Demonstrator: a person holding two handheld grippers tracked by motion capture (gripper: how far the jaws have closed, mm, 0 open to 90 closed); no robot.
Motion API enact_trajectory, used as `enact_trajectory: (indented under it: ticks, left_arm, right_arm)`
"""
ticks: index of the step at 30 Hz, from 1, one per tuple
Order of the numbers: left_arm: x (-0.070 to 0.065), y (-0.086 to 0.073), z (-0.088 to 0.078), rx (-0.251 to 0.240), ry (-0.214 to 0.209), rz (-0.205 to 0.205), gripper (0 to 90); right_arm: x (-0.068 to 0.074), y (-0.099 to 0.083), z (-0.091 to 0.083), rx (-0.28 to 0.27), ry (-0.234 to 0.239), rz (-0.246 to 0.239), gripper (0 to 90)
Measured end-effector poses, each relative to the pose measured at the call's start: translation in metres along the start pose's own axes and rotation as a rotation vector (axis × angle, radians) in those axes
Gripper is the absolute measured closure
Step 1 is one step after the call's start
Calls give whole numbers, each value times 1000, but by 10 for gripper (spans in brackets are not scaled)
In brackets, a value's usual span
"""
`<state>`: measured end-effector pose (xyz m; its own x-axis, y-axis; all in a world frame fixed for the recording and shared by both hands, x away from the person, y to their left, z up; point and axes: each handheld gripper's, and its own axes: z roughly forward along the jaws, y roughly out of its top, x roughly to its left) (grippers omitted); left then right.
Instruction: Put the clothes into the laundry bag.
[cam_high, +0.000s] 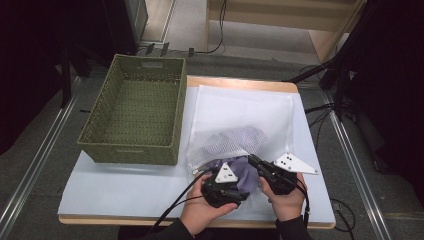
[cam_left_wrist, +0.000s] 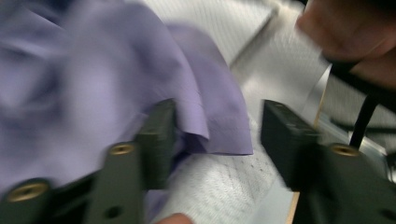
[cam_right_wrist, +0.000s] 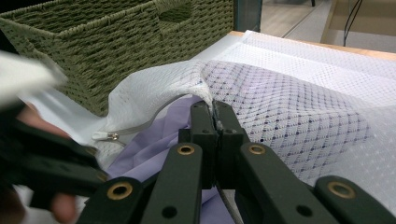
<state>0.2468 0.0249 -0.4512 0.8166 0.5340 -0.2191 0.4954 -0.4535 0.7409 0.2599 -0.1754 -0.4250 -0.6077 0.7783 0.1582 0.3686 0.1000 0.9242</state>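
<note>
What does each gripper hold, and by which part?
Right gripper: mesh bag, by its opening edge. Left gripper: open, holds nothing; purple cloth lies between the jaws.

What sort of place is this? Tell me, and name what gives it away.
Probably a lab or studio set up for recording laundry handling: a small covered table among dark stands and floor cables, with a green woven basket and a white mesh laundry bag holding purple cloth.

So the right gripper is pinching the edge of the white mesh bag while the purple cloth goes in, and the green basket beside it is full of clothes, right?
Not quite: the high view shows the green basket empty. The rest holds: the right gripper pinches the white mesh bag edge, with the purple cloth at its opening.
</note>
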Motion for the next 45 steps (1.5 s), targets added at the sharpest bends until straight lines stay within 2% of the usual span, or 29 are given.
enact_trajectory:
  ticks: [2,4,5,6,7,8,9,11,13,16,19,21,22,23,24,25,27,28,29,31,32,33,34,37,38,42,44,45]
  left_arm:
    - [-2,0,15,45,11,2,388]
    - [-3,0,23,56,41,-5,383]
    - [-3,1,26,63,77,-1,508]
    - [-2,2,29,63,86,-7,569]
    - [0,3,30,83,86,2,569]
    - [2,4,33,85,96,-4,695]
    - [5,5,33,94,94,-3,695]
    - [11,9,32,82,95,-18,815]
    - [13,12,31,75,96,-28,837]
    - [18,17,28,12,105,-66,852]
    - [25,23,28,-30,143,-90,861]
    - [28,25,30,-53,190,-86,858]
    - [32,26,35,-43,229,-83,853]
    - [32,26,35,-43,229,-83,847]
    - [36,25,40,-33,252,-84,847]
    - [37,24,42,-24,256,-82,829]
    - [40,22,44,-8,235,-85,794]
    - [40,22,42,-17,215,-76,739]
    - [40,22,40,-26,204,-76,739]
    - [39,22,33,-49,162,-77,678]
    - [38,22,28,-53,154,-75,615]
    - [38,23,24,-65,143,-71,615]
    - [38,23,18,-73,133,-70,576]
    - [38,22,3,-92,123,-64,585]
    - [39,21,-1,-85,124,-57,597]
    - [41,18,1,-39,94,-56,611]
    - [39,17,5,-34,52,-67,600]
    - [33,19,10,-32,41,-62,571]
  right_arm:
    - [0,0,0,0,1,1,899]
    - [-1,0,0,-2,4,-1,899]
    - [-1,-1,-1,-2,5,1,899]
    - [-1,-1,-1,-2,5,2,899]
    - [-1,-1,-1,-2,5,2,899]
    - [-1,0,-1,-5,4,1,899]
    - [-1,0,-1,-5,4,1,899]
    - [-1,0,-2,-7,3,-3,899]
    - [0,1,-2,-8,3,0,899]
    - [-1,1,-2,-8,3,-1,899]
    - [0,2,-2,-9,3,1,899]
    - [0,2,-3,-11,6,-2,899]
    - [0,2,-3,-10,4,1,899]
    - [0,2,-3,-10,4,1,899]
    - [-1,2,-3,-10,5,0,899]
    - [-1,2,-3,-11,6,-3,899]
    - [-1,2,-3,-11,6,-1,899]
    - [-3,1,-4,-12,3,1,899]
    - [-3,1,-4,-12,3,1,899]
    - [-4,1,-4,-12,3,5,899]
    - [-5,1,-4,-12,1,6,899]
    - [-5,1,-4,-12,1,6,899]
    - [-4,1,-4,-12,1,6,899]
    - [-4,1,-4,-11,1,6,899]
    - [-4,1,-4,-11,0,6,899]
    - [-3,1,-2,-10,0,3,899]
    - [-2,1,-2,-10,1,2,899]
    - [-2,1,-2,-6,1,1,899]
